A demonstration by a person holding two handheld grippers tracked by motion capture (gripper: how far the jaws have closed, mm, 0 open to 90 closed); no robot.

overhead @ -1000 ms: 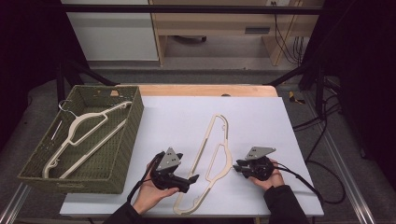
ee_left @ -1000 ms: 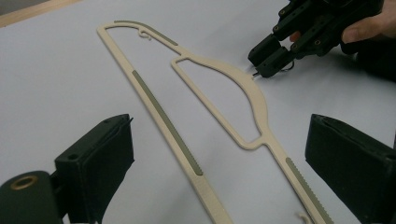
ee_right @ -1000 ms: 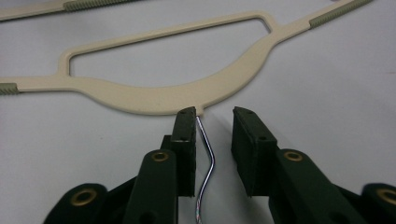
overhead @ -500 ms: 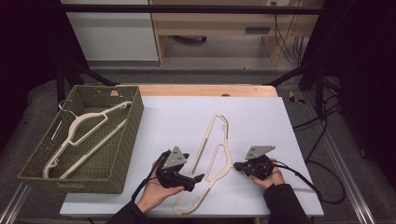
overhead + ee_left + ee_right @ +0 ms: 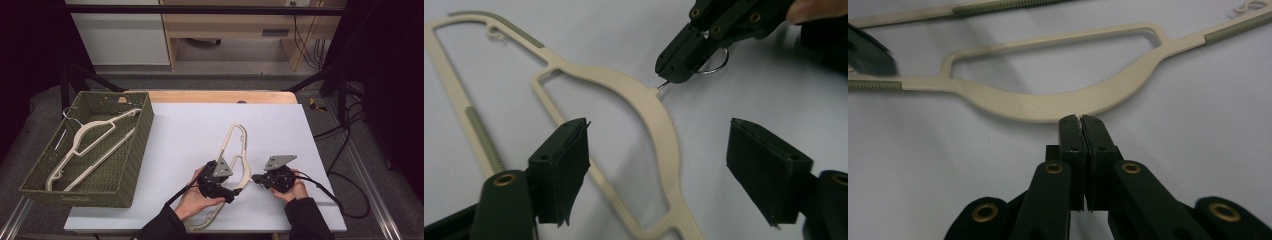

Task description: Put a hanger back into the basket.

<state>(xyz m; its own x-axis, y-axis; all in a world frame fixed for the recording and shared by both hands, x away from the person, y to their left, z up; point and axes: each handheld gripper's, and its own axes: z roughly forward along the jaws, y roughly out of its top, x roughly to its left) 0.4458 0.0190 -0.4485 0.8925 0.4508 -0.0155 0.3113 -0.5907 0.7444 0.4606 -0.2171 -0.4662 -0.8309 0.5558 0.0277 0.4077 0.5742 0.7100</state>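
The right claw (image 5: 1081, 119) is pinching its jaws together on the metal hook (image 5: 713, 64) of the cream hanger (image 5: 235, 155), right where the hook meets the hanger's curved neck. The hanger is lying flat on the white bench (image 5: 200, 125), stretching away ahead of that claw. The left claw (image 5: 659, 150) is hovering with its jaws spread wide, straddling the hanger's shoulder arm just short of the right claw's tips.
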